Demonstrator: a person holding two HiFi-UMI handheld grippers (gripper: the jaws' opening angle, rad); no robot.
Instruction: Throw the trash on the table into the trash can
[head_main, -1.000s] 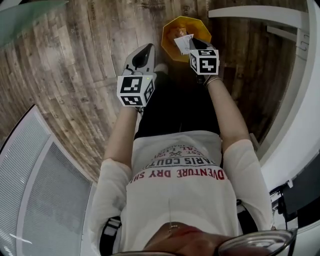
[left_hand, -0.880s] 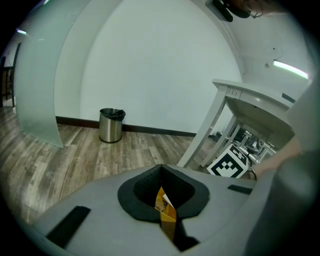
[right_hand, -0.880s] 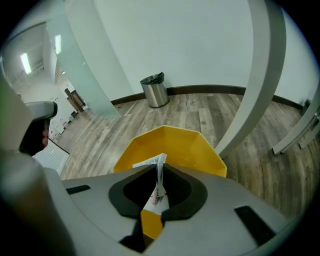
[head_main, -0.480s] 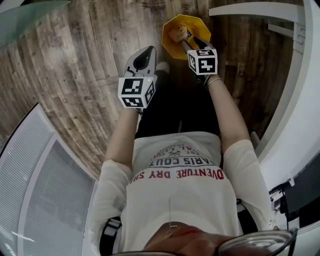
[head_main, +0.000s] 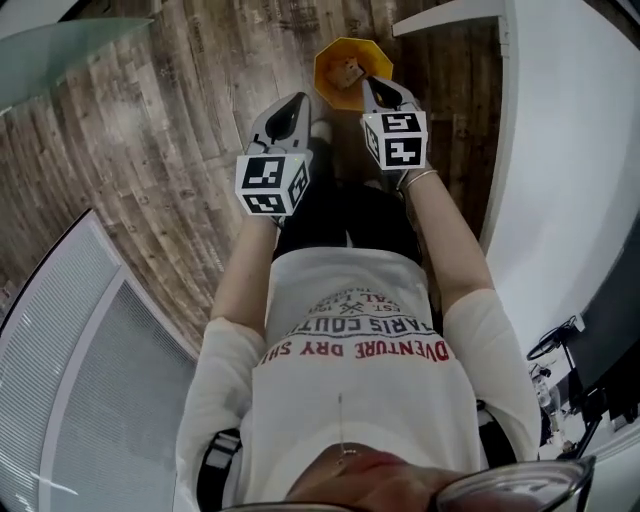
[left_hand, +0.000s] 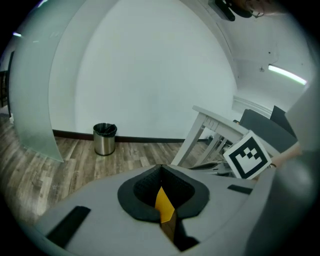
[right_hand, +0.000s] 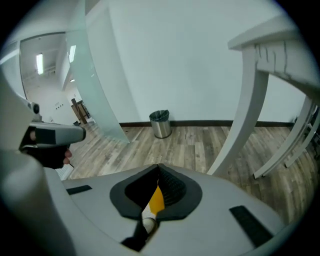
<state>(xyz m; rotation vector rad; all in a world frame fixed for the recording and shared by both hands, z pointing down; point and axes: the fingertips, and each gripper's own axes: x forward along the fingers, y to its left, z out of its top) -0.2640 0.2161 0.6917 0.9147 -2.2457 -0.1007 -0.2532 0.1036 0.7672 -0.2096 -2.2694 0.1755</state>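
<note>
we look down on a plank floor (head_main: 150, 150), bare and open at the left; a white counter (head_main: 570, 150) edges the right, filling more of the view than a second ago. the orange trash can (head_main: 335, 52) stands beside it, now smaller. left claw (head_main: 296, 100) is closed, empty. right claw (head_main: 376, 86), earlier gripping white paper, has just been closing on nothing. crumpled trash (head_main: 349, 72) lies inside the can.

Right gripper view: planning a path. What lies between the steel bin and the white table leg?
Bare wood floor, from steel bin to table leg; right gripper view.
</note>
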